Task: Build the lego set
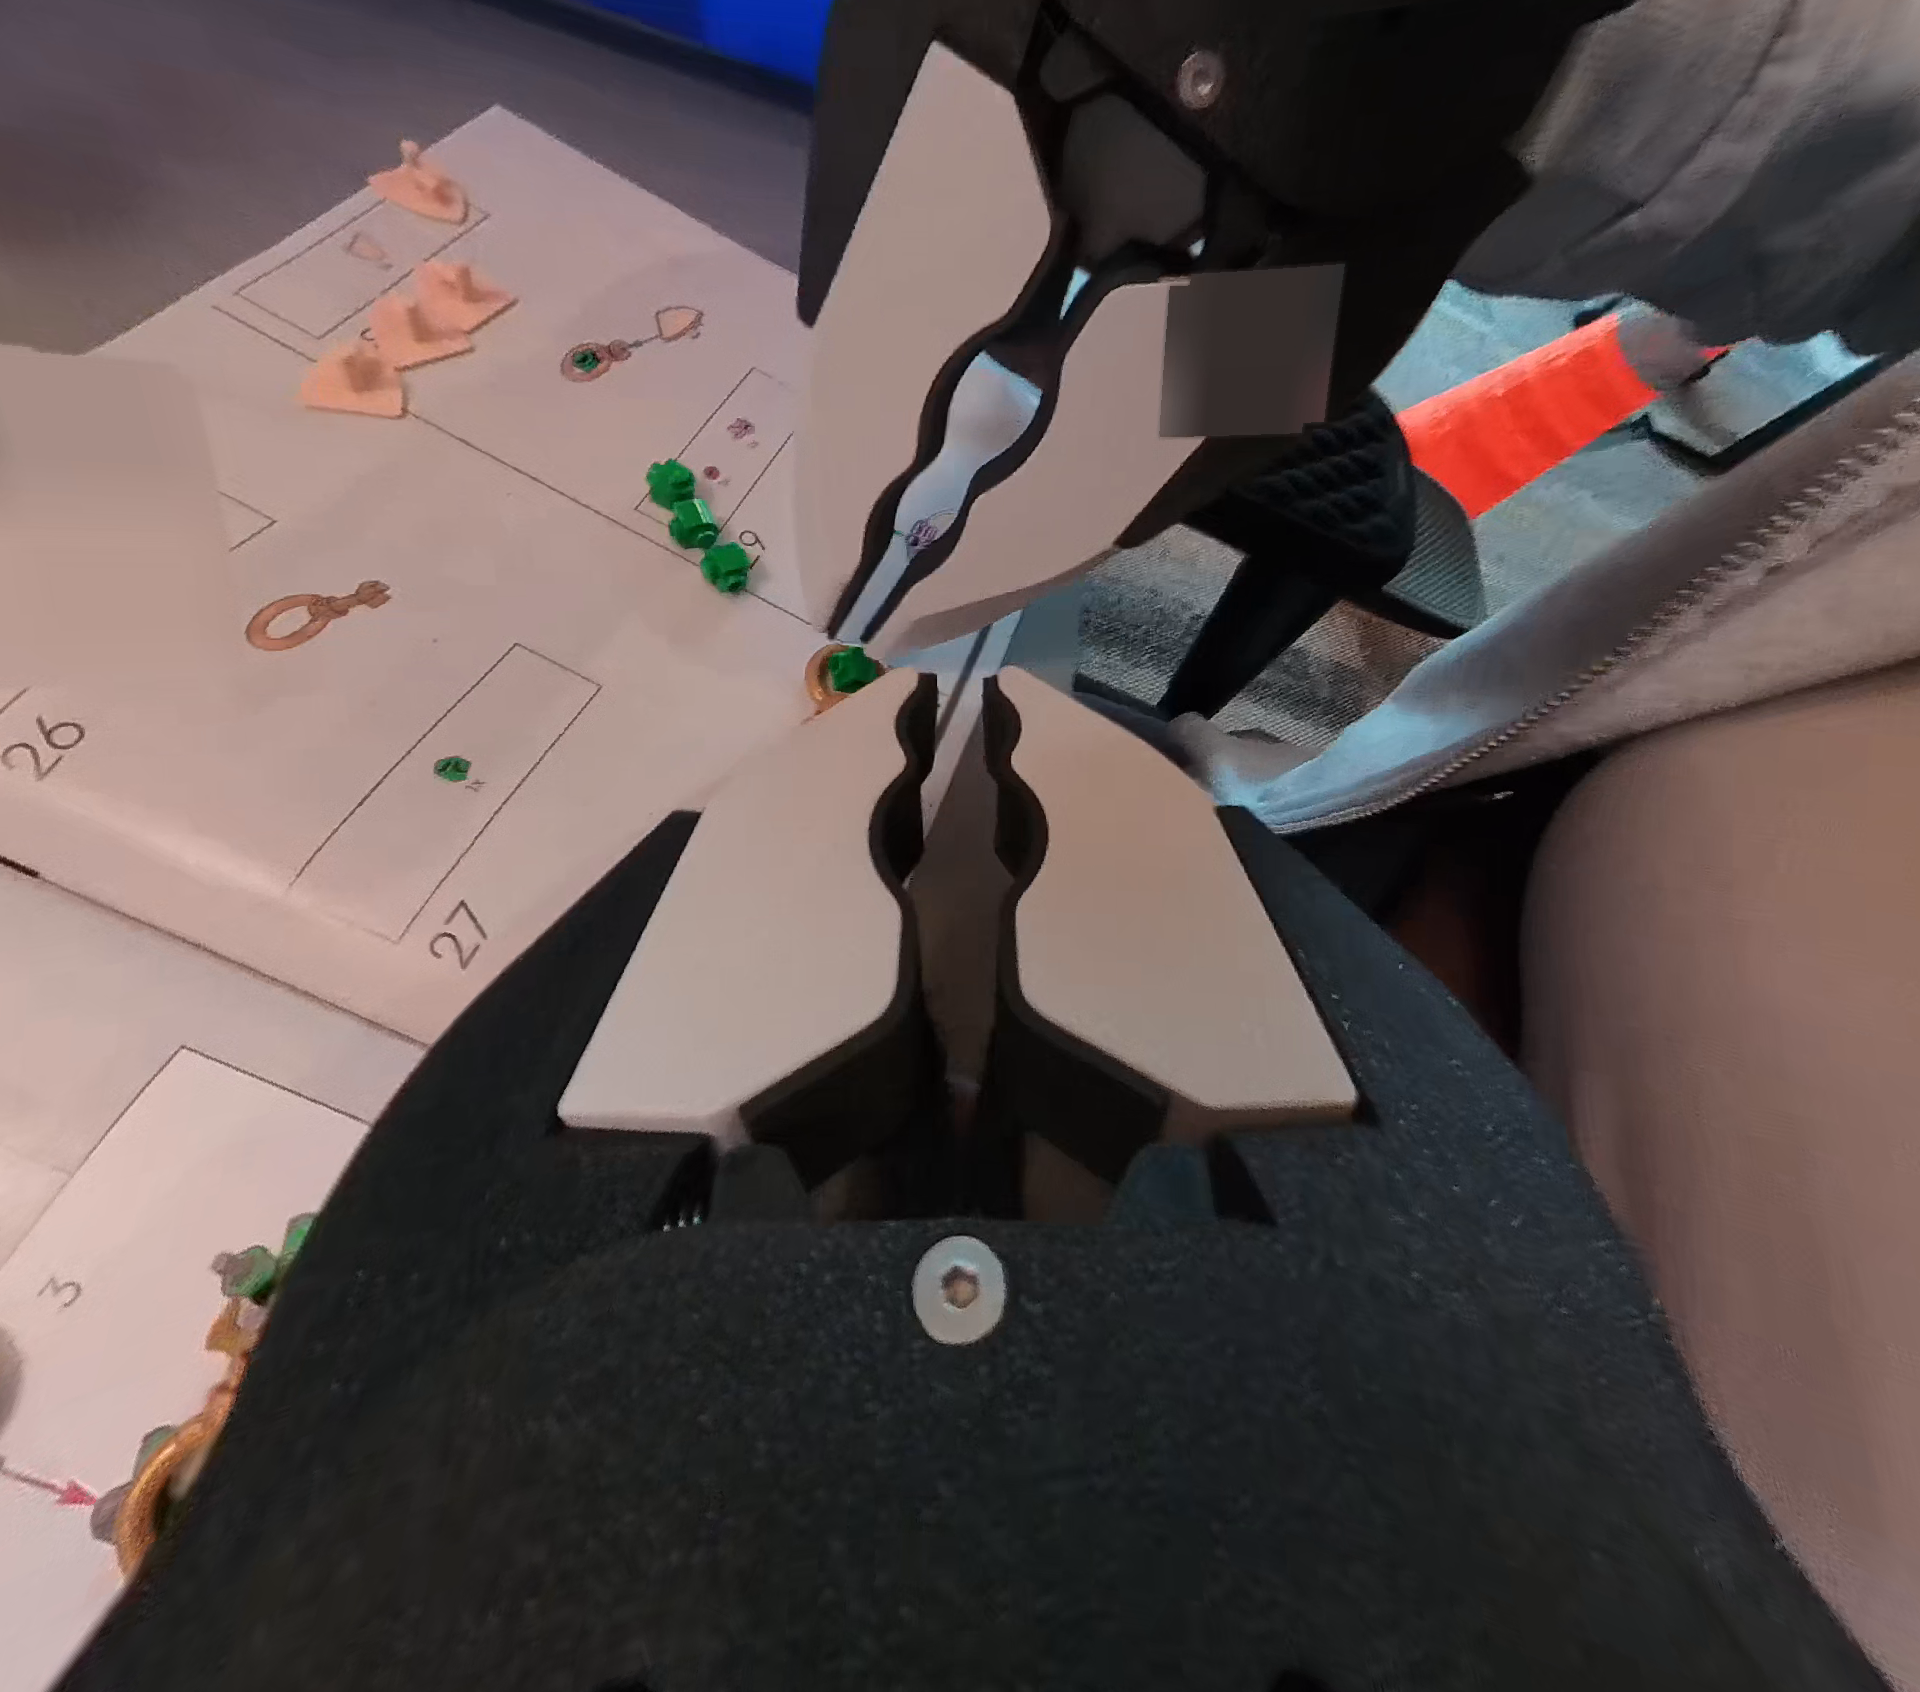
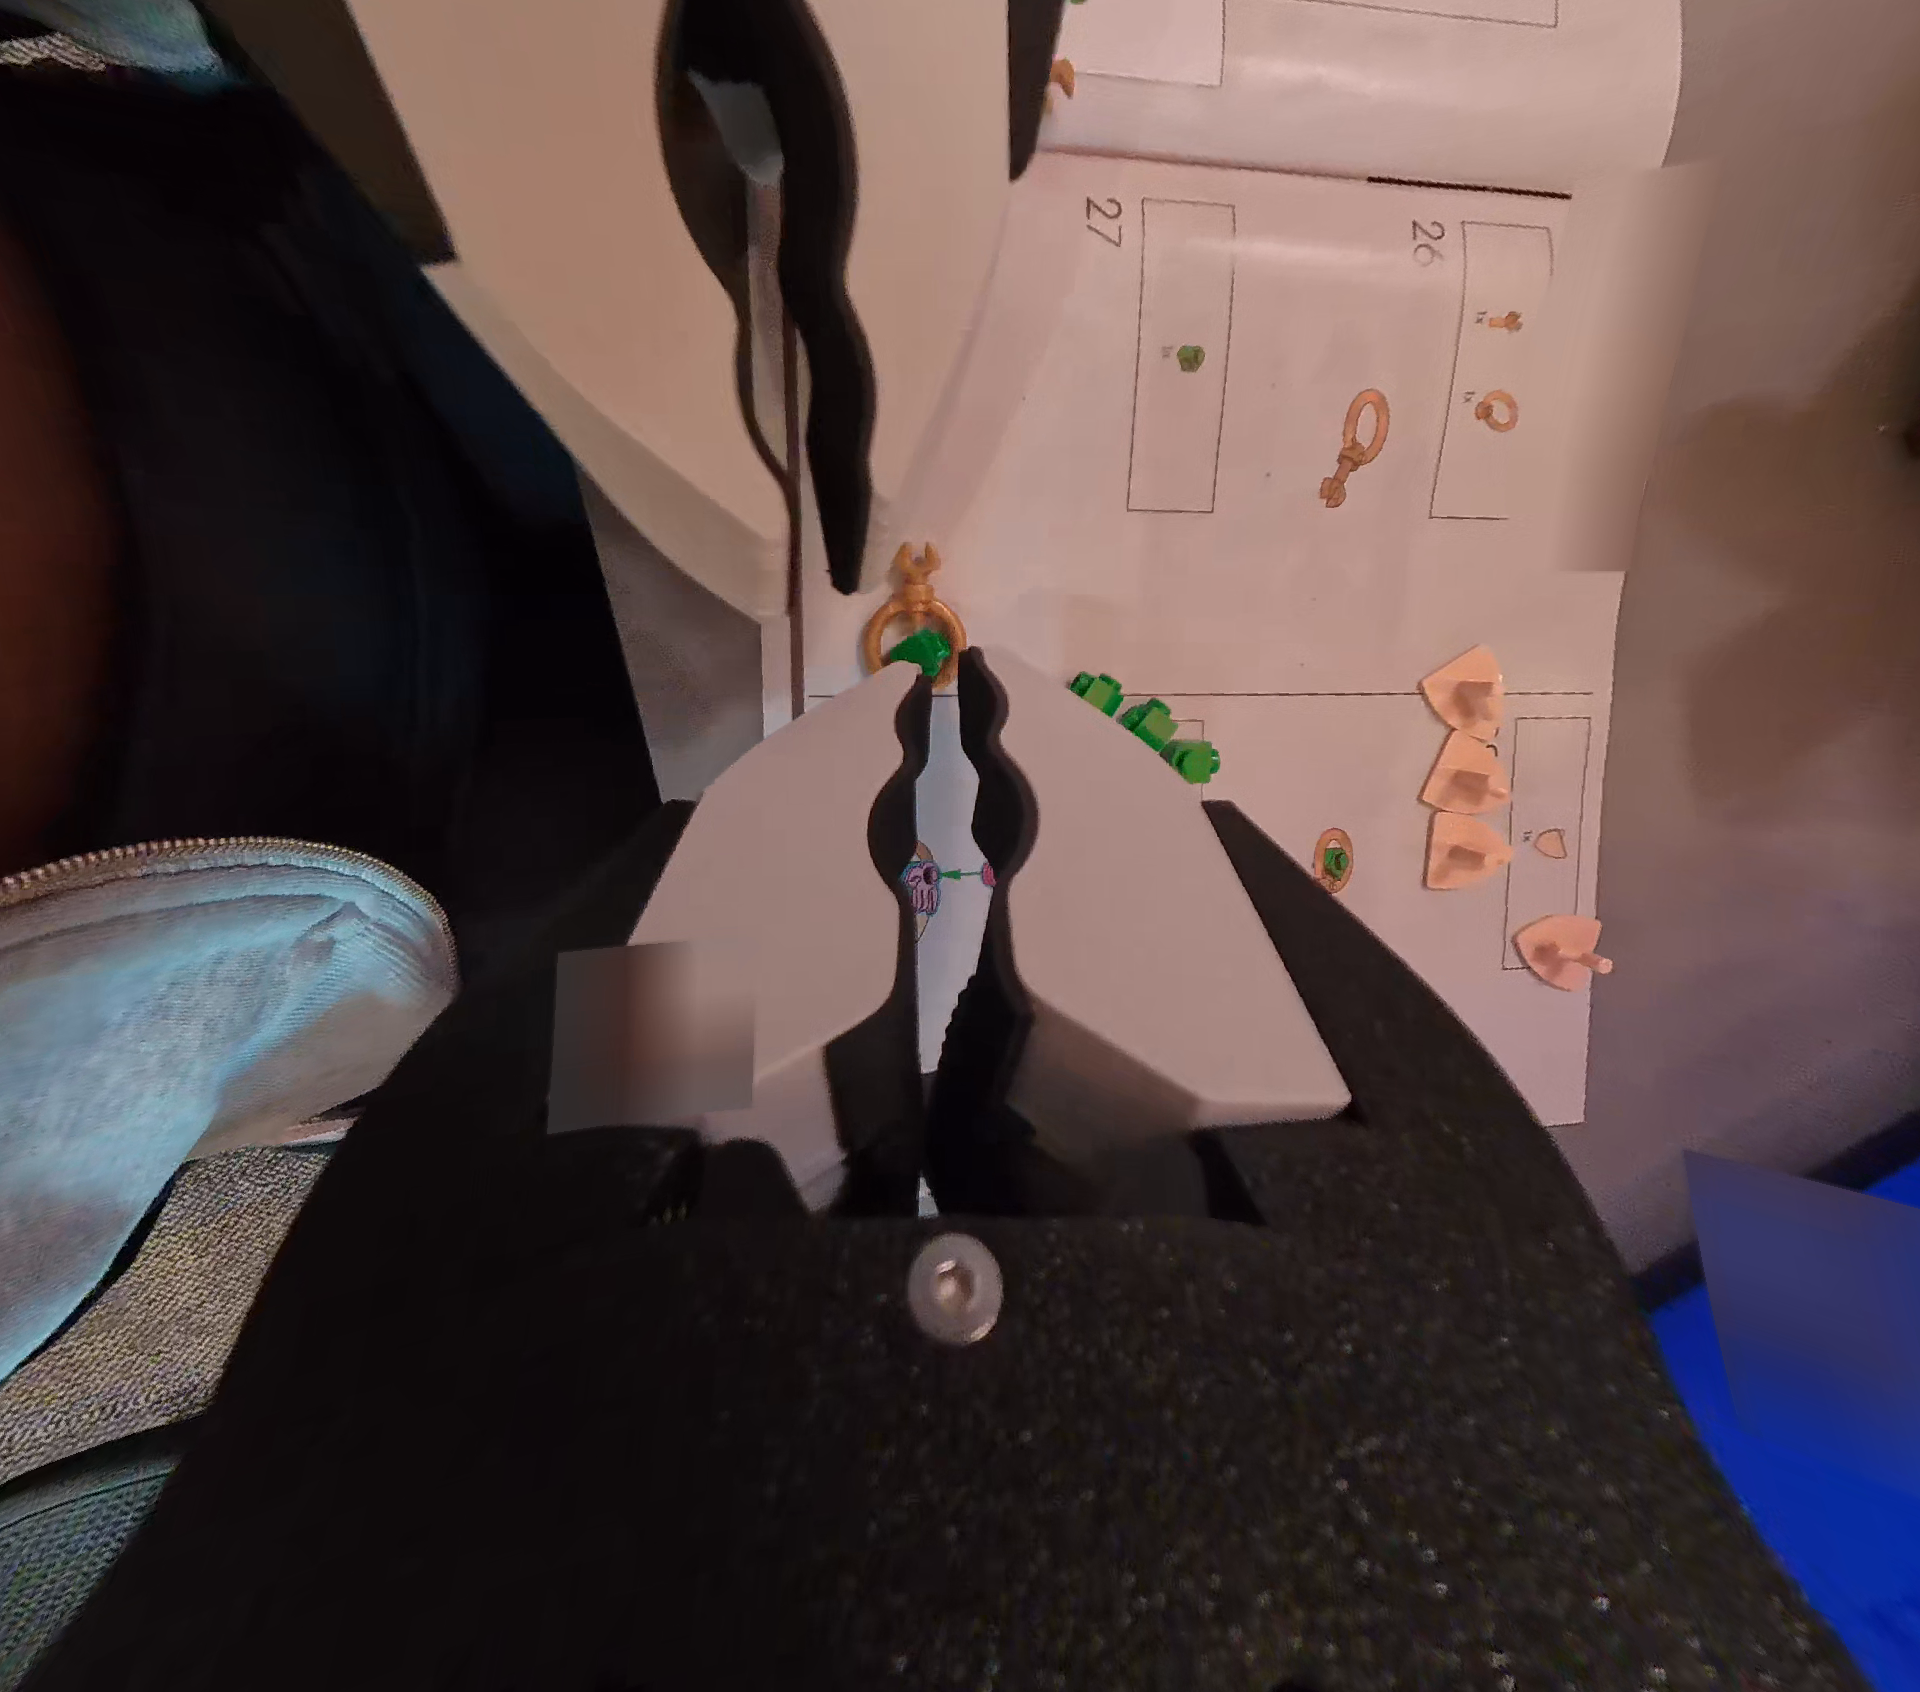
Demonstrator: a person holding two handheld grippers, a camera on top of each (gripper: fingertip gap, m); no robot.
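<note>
Gold ring (image 2: pixel 914 626) with a small claw end sits over the open instruction booklet (image 1: pixel 343 707), right at the meeting point of both my tools. A green stud piece (image 2: pixel 921 653) sits inside the ring's hole.

My right fingers (image 2: pixel 940 668) are nearly closed, tips at the green piece and the ring's lower edge; they appear to pinch the green piece, though the contact itself is too small to confirm. In the left wrist view my left fingers (image 1: pixel 956 692) stand a narrow gap apart, tips just beside the ring (image 1: pixel 831 678) and green piece (image 1: pixel 850 668); I cannot tell whether they grip anything.

Three loose green pieces (image 1: pixel 691 522) lie in a short row on the booklet page, near the ring. Farther off, four peach petal-shaped pieces (image 1: pixel 416 312) rest on the same page, three bunched together and one apart. At the near page edge a partly built chain of gold and green parts (image 1: pixel 223 1351) shows beside my left tool's body.

The booklet lies on a grey surface (image 1: pixel 260 84). A person's grey zipped garment (image 1: pixel 1662 603) is off to the side.
</note>
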